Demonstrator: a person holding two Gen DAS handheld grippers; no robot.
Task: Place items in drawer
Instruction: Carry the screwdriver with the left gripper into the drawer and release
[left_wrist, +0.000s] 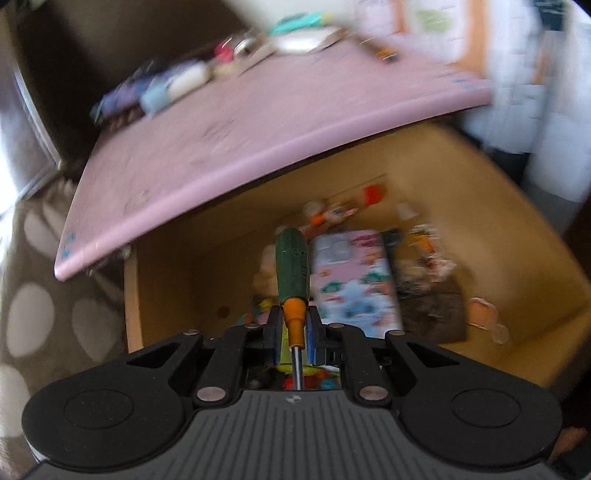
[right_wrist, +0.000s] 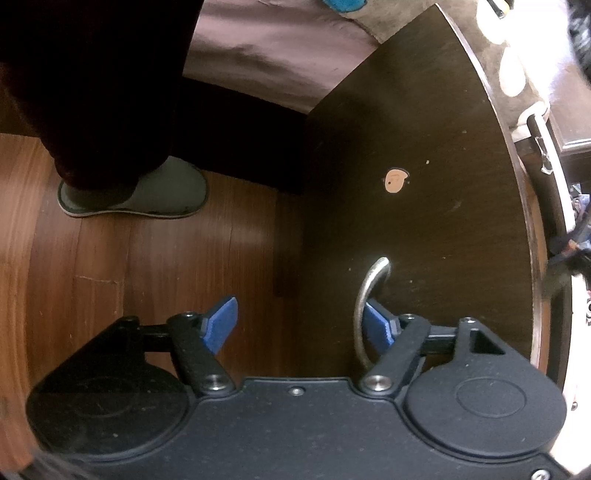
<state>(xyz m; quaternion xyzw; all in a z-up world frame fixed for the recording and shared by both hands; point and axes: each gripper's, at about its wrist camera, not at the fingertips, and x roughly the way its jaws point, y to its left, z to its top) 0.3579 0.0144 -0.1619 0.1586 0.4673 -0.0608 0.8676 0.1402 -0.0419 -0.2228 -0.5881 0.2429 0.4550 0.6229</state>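
Your left gripper (left_wrist: 292, 325) tilts steeply down over the open drawer (left_wrist: 498, 206), clamped tight on a screwdriver (left_wrist: 291, 269) whose green handle points away. Only the right view shows your right gripper (right_wrist: 301, 325), jaws wide and empty, one pad beside the drawer's metal handle (right_wrist: 364, 295)

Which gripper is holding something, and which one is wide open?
The left gripper is shut on the green-handled screwdriver. The right gripper is open and holds nothing; one finger sits by the metal handle.
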